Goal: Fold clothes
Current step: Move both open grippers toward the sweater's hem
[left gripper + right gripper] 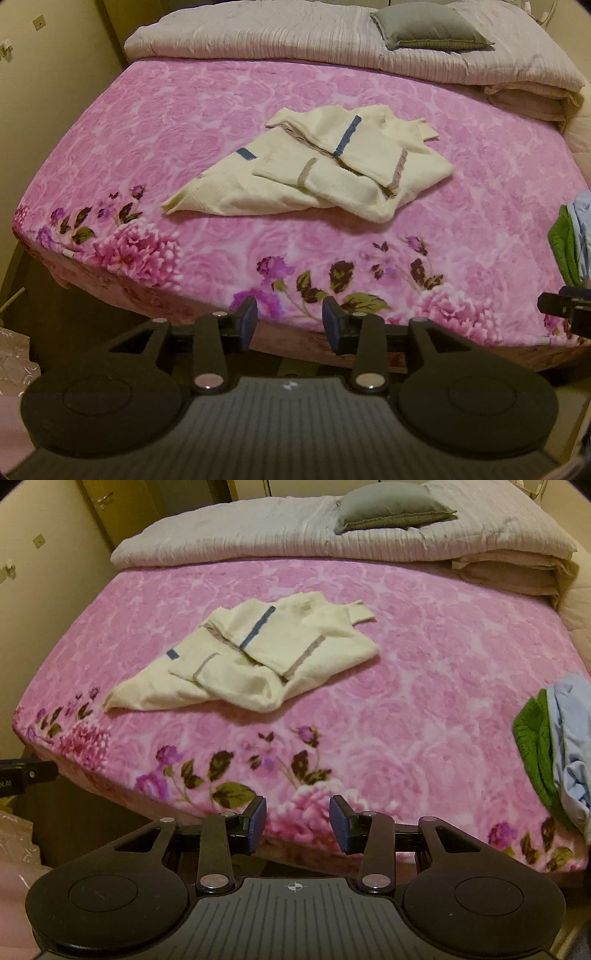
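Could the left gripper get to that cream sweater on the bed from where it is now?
Probably yes. The left gripper is open and empty at the bed's near edge, and only bare pink blanket lies between it and the cream sweater.

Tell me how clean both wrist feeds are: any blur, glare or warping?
Left wrist view: dim, yellowish light, no glare; cream sweater sharp, gripper body at the bottom soft; fisheye bows the pink blanket. Right wrist view: same warm cast; green and blue clothes smear at the right edge.
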{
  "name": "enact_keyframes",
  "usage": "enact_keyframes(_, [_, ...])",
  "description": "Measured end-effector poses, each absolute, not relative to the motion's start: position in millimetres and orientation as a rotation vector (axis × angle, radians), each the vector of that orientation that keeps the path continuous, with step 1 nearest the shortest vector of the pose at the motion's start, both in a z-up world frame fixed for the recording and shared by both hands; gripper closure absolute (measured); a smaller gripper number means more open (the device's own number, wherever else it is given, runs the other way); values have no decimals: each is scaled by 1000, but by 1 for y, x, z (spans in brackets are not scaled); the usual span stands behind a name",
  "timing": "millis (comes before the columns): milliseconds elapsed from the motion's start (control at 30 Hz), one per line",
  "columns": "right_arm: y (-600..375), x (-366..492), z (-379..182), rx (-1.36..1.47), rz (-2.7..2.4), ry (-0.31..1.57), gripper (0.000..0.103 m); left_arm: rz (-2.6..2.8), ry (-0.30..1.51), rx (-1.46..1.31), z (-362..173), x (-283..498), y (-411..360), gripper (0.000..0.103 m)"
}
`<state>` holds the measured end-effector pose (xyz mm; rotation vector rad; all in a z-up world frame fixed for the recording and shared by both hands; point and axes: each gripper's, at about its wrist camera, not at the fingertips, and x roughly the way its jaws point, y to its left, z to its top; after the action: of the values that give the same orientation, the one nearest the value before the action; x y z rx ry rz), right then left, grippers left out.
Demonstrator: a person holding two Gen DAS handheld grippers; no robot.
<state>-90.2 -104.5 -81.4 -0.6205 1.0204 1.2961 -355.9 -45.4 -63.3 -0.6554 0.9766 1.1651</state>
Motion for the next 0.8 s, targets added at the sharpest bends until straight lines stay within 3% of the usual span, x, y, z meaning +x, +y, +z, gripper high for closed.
enact_keyframes(433, [-97, -101, -78, -622, 1268, 1013, 59, 1096, 985, -645, -75, -366, -8, 67])
enact_keyframes(800, [-13, -126, -76, -531, 1092, 1018, 51, 958, 1013, -597, -93, -407, 125, 67])
